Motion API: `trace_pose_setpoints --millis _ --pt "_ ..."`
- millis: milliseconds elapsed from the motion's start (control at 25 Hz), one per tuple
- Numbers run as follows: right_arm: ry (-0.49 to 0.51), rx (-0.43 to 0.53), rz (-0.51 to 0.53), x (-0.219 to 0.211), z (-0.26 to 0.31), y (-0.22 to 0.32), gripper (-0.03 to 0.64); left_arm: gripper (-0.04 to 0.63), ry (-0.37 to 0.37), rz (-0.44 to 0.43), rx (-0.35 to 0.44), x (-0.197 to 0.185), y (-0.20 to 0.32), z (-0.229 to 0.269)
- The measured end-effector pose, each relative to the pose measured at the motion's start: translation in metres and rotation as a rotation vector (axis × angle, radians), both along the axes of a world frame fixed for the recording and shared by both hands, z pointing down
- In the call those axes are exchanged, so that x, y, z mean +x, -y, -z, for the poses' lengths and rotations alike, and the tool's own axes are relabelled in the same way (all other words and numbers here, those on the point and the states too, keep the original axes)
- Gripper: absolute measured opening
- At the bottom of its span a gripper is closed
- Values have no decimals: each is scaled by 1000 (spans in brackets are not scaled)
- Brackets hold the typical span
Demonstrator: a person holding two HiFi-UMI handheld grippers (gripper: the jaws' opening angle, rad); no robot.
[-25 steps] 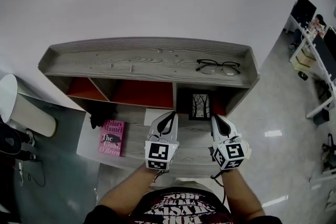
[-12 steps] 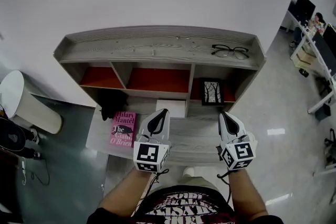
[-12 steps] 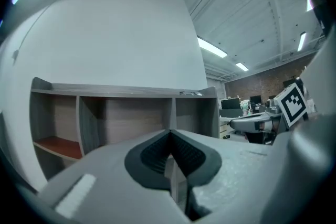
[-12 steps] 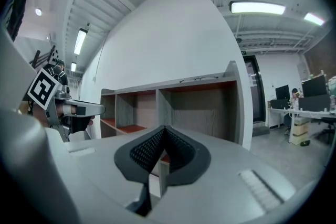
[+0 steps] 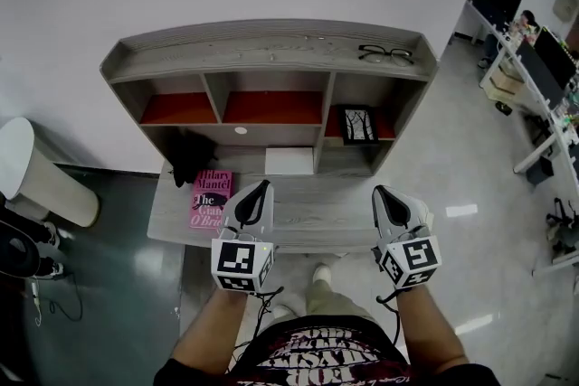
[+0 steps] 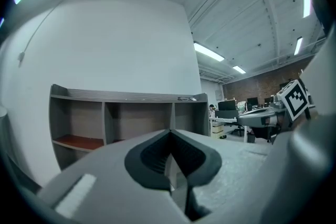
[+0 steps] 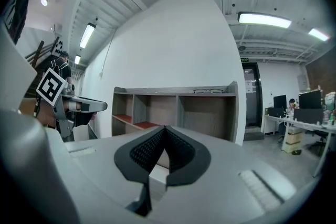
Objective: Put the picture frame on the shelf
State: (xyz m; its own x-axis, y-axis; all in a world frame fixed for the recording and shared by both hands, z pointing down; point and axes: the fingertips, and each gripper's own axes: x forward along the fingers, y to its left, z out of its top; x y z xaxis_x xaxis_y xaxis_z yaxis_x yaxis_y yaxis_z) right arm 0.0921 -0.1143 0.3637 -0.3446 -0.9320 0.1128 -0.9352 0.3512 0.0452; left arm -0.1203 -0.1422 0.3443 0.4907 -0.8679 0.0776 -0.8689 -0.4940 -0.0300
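1. A grey wood-grain shelf unit point(image 5: 271, 59) with 3 open compartments is seen in the upper middle of the head view, set against a white wall. Red-orange floors are shown inside the compartments.
2. The small black picture frame with a bare-tree print point(image 5: 358, 124) is stood upright in the right compartment, just right of the frame's centre. It is touched by neither gripper.
3. A pair of black-rimmed glasses point(image 5: 387, 55) is laid on the top board, toward its right end.
4. On the grey desk surface point(image 5: 317, 221) below the compartments, a pink paperback book point(image 5: 210, 197) is laid at the left. A dark object point(image 5: 188, 156) is seen just above it, and a flat white box point(image 5: 289, 161) is placed near the middle.
5. The white left gripper point(image 5: 262, 185) is held at the lower left of centre, over the desk's front edge. Its jaws are closed together with nothing between them.
6. The white right gripper point(image 5: 380, 192) is held at the lower right of centre, well apart from the frame. Its jaws are likewise pressed together and empty.
7. A white rounded bin point(image 5: 36, 172) is seen at the left edge.
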Motion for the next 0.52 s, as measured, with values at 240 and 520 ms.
trace_pose_setpoints --millis 240,520 --pt "-24 -4 13 -18 4 -40 26 0 -19 5 -1 -19 -33 0" --pt "-41 3 37 -30 11 -59 26 0 -23 -5 -11 -25 -52 -4"
